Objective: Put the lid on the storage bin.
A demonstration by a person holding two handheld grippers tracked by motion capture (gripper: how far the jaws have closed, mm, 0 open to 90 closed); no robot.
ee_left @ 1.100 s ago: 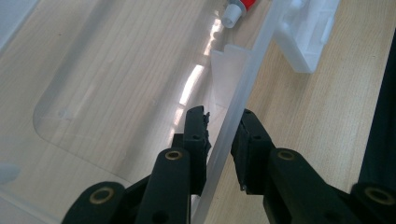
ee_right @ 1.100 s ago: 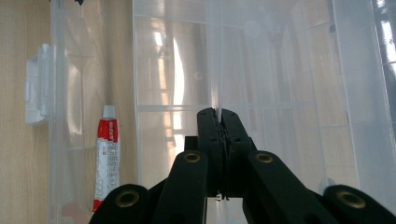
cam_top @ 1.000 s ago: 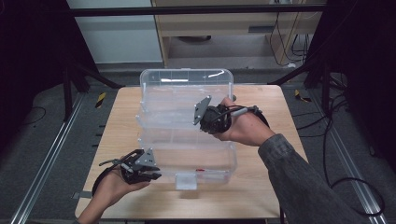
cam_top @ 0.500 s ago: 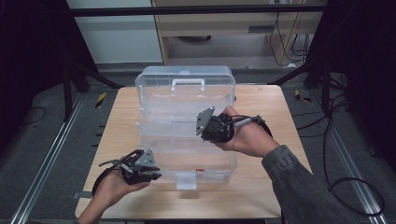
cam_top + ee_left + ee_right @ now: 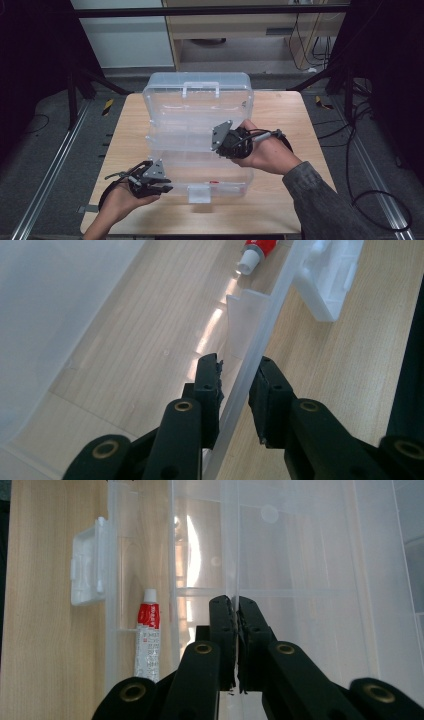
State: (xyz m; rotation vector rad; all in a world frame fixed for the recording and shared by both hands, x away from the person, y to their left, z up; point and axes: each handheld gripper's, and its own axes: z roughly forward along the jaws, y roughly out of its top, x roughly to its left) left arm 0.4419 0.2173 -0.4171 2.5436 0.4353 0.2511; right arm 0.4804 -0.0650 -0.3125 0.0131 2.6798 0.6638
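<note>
I see a light wooden table on a grey floor, metal rails either side, a wood cabinet behind, cables at right, dark surroundings.

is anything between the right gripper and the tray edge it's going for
Nothing visible: the right gripper already has its jaws pinched on the thin edge of the clear inner tray of the clear plastic box.

Your way across the table is blocked at its middle by the clear box and raised lid, leaving bare wood at three and nine o'clock.
</note>
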